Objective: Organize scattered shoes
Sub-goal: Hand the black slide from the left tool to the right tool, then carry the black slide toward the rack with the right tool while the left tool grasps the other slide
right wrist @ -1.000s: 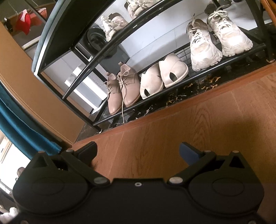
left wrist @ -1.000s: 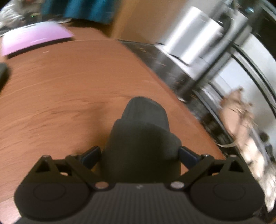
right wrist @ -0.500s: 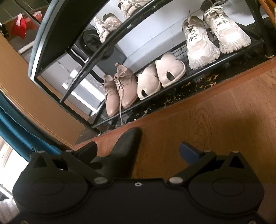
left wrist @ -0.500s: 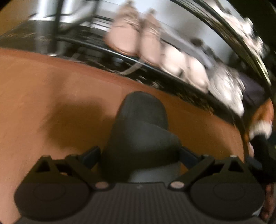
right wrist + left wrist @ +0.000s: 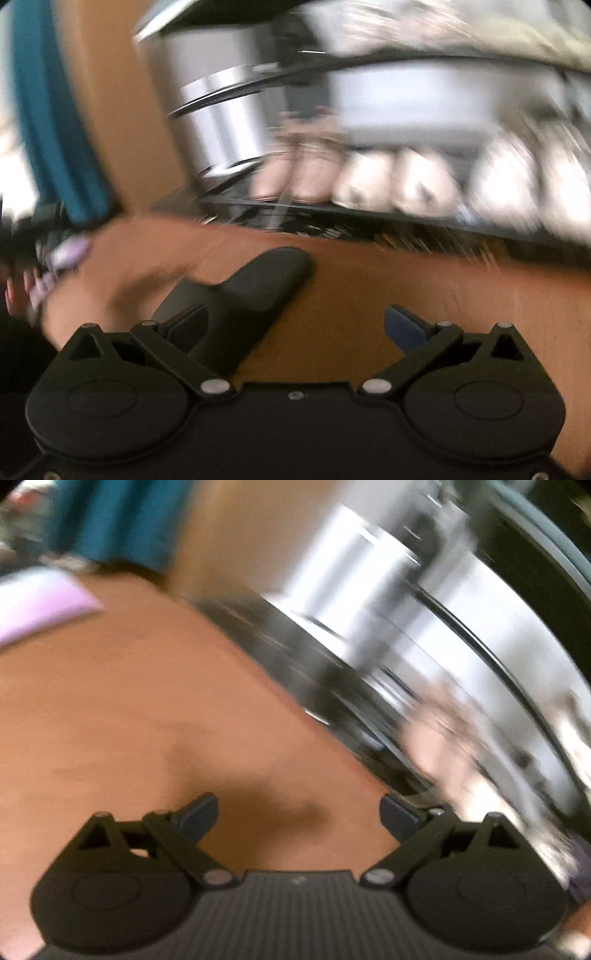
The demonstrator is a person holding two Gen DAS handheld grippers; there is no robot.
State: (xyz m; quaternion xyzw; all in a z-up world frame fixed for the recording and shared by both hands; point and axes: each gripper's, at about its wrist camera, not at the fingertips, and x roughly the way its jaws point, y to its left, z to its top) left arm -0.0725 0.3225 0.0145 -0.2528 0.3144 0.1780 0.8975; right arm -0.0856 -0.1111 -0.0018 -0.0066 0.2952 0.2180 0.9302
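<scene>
Both views are heavily blurred; fine detail cannot be confirmed.

Left gripper point(image 5: 298, 814): released. Its two fingers stand well apart with nothing between them. Only the brown wooden floor point(image 5: 129, 716) and a darker shadow patch show in the gap.

Right gripper point(image 5: 295, 328): also released, jaws spread wide, nothing clamped. The right fingertip point(image 5: 400, 326) is clear of any object.

Black shoe point(image 5: 255, 291): it lies on the floor in the right wrist view, toe pointing up and to the right toward the shoe rack point(image 5: 369, 218). Its rear part sits just beside the right gripper's left finger, partly behind it. Contact between finger and shoe cannot be determined. The shoe lies mostly left of the gap between the fingers rather than in it. It is on the floor in front of the rack, not on a shelf.

Shoe rack, lower shelf, right wrist view: a pair of pinkish-beige lace-up shoes point(image 5: 295, 173) at the left, a pair of pale slip-ons point(image 5: 388, 184) next to them, white sneakers point(image 5: 517, 181) further right. All appear as smears.

Left wrist view: the rack's dark frame point(image 5: 480, 650) runs diagonally at right, a blurred pinkish shoe point(image 5: 436, 734) beside it. A lilac flat object point(image 5: 40, 605) lies at far left, a teal curtain point(image 5: 122, 520) above it.
</scene>
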